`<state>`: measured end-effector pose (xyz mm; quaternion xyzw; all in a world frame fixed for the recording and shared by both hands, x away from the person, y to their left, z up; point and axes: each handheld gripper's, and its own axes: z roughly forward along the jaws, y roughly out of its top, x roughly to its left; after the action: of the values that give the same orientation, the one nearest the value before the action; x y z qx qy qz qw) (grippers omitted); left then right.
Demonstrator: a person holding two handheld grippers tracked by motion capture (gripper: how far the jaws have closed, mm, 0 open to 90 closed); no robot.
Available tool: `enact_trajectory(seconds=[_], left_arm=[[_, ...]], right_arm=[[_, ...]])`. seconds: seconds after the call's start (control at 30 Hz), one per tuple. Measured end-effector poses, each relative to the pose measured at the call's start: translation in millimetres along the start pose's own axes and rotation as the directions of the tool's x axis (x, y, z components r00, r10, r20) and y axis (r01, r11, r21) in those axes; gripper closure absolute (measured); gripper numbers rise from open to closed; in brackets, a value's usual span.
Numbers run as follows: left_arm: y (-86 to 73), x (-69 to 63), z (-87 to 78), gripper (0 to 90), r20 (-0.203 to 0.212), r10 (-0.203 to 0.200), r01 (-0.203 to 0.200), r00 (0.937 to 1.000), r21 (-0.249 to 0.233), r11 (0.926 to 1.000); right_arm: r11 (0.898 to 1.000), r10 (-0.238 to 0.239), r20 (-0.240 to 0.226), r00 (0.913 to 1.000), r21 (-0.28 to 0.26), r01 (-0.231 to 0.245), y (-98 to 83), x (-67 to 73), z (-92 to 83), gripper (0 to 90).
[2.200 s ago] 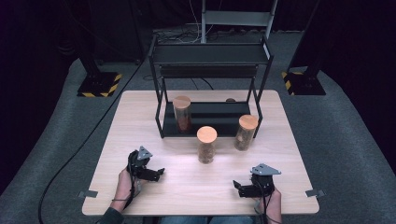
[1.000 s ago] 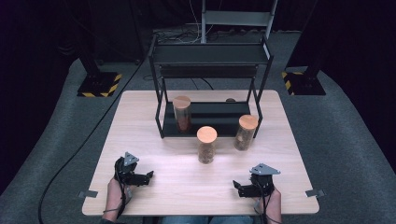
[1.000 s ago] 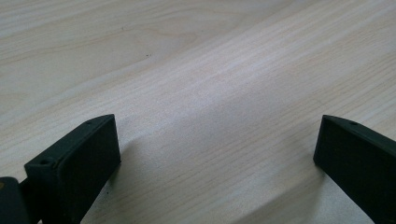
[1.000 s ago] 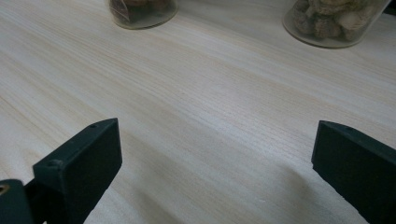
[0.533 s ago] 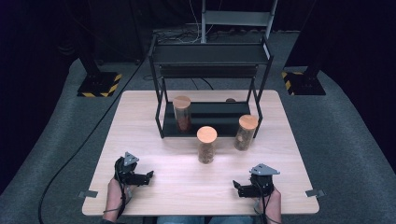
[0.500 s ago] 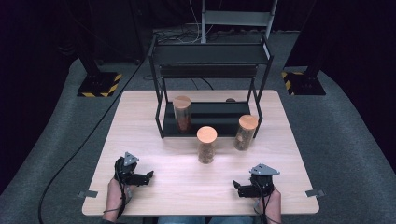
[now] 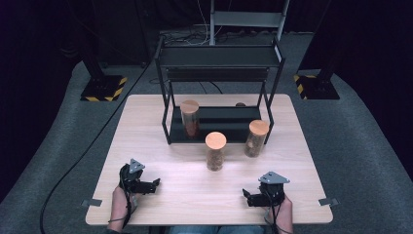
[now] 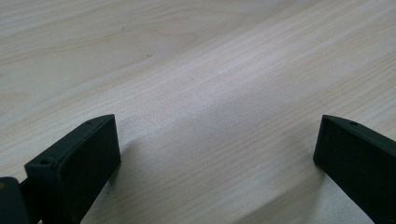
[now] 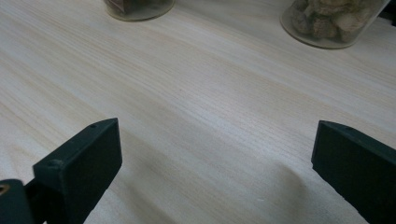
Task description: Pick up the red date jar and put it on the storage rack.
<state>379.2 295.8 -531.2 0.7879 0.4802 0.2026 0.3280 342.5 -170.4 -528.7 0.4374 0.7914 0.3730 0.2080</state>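
Observation:
Three glass jars with cork lids stand upright. One jar (image 7: 190, 118) is on the lower shelf of a black two-tier rack (image 7: 219, 56). A second jar (image 7: 215, 151) stands on the table in front of the rack, and a third jar (image 7: 256, 138) is by the rack's right front leg. My left gripper (image 7: 155, 184) rests near the front left of the table, open, with bare wood between its jaws (image 8: 215, 154). My right gripper (image 7: 247, 197) rests near the front right, also open and empty (image 9: 215, 154). Beyond it are the bases of the middle jar (image 9: 137, 9) and the right jar (image 9: 334, 21).
The light wooden table (image 7: 146, 131) stands on grey carpet, with the rack at its back centre. A cable (image 7: 73, 165) runs across the floor on the left. Two stand bases with yellow-black stripes (image 7: 103, 88) sit behind the table.
My left gripper has drawn back a little toward the front left edge since the earliest frame and has been still since. The right gripper and the jars have not moved.

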Motion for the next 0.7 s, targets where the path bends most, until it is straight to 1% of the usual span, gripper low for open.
enact_trajectory(seconds=[0.17,0.3,0.4,0.47,0.6,0.7], left_arm=[[0.0,0.0,0.0,0.0,0.000,0.000,0.000,1.0000,0.000,1.0000],[0.0,-0.1,0.0,0.0,-0.002,0.000,0.000,1.0000,-0.001,1.0000],[0.0,-0.2,-0.1,0.0,-0.003,0.001,-0.001,1.0000,-0.001,1.0000],[0.0,0.1,0.1,0.0,-0.002,-0.001,0.001,1.0000,-0.001,1.0000],[0.2,0.1,0.4,0.0,-0.003,-0.006,0.006,1.0000,-0.003,1.0000],[0.4,0.3,0.5,0.0,-0.004,-0.005,0.005,1.0000,-0.001,1.0000]], right_arm=[[1.000,-0.017,0.025,0.9995,-0.014,0.017,-0.6,2.8,-1.5,0.4],[1.000,-0.025,0.046,0.9986,0.002,0.025,1.3,5.5,1.3,0.0],[0.999,-0.048,0.037,0.9981,0.000,0.048,6.5,10.3,6.4,0.0],[0.998,-0.070,0.023,0.9973,0.000,0.070,15.0,15.9,11.7,0.0],[0.995,-0.091,-0.003,0.9959,-0.042,0.091,35.6,25.8,21.7,0.0],[0.991,-0.107,-0.027,0.9939,-0.082,0.104,55.5,34.3,34.4,0.0]])
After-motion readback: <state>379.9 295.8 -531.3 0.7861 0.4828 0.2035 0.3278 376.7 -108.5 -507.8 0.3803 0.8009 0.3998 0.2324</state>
